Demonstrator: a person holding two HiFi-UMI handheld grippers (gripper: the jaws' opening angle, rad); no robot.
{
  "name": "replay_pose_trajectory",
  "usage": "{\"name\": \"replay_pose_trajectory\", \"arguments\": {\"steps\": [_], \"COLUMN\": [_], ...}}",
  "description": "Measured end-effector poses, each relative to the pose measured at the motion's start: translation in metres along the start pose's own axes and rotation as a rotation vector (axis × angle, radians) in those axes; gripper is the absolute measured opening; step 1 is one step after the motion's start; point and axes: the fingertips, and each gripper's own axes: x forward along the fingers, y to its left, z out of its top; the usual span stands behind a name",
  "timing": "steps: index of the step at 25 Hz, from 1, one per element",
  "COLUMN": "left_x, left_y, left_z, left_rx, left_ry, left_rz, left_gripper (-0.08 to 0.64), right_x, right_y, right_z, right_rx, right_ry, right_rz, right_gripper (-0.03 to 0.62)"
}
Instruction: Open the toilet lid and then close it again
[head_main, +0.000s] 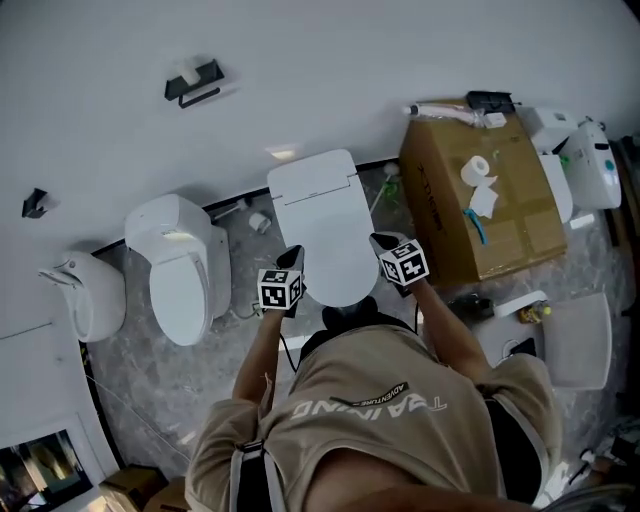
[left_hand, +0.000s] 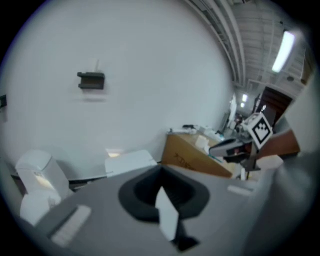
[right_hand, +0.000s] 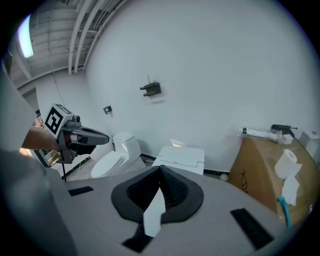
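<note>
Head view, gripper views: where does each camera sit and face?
Head view: on person's head, steeply down at the toilet; back, arms, left gripper, right gripper show.
Left gripper view: on that gripper, facing the wall; its shut jaws show.
Right gripper view: on that gripper, facing the wall; its shut jaws show.
Shared: each gripper view shows the other gripper, toilet, cardboard box.

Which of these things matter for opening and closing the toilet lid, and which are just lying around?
For the job: toilet lid, left gripper, right gripper.
Lying about: second toilet, cardboard box, toilet paper roll, wall holder.
</note>
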Motion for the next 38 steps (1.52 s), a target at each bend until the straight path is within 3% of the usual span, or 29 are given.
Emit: {"name": "replay_pose_trajectory", "arguments": {"steps": [5, 13, 21, 26, 33, 38], "left_x": [-0.017, -0.064, -0.120, -0.136, -0.145, -0.142], "left_y": [0.018, 0.040, 0.032, 0.028, 0.018, 0.017], "left_z": [0.054, 0.161, 0.244, 0.262, 0.249, 0.235], "left_rx": [0.025, 0.032, 0.132, 0.210, 0.177, 0.162], "left_ry": [-0.101, -0.334, -0.490, -0.512, -0.551, -0.534], "left_rz": [0.052, 0.114, 0.133, 0.193, 0.217, 0.187], "left_gripper": [0.005, 0.005, 0.005, 0.005, 0.005, 0.005], "right_x": [-0.016, -0.054, -0.094, -0.110, -0.129, -0.127], "right_y": [-0.004, 0.006, 0.029, 0.043, 0.053, 0.049], "right_z": [0.051, 0.156, 0.236, 0.258, 0.266, 0.261], "right_rx": [-0.045, -0.154, -0.232, -0.257, -0.255, -0.252], "right_ry": [-0.091, -0.280, -0.443, -0.501, -0.604, -0.594], "right_rz": [-0.007, -0.006, -0.004, 0.005, 0.009, -0.026], "right_gripper": [0.014, 0.014, 0.014, 0.014, 0.014, 0.014]}}
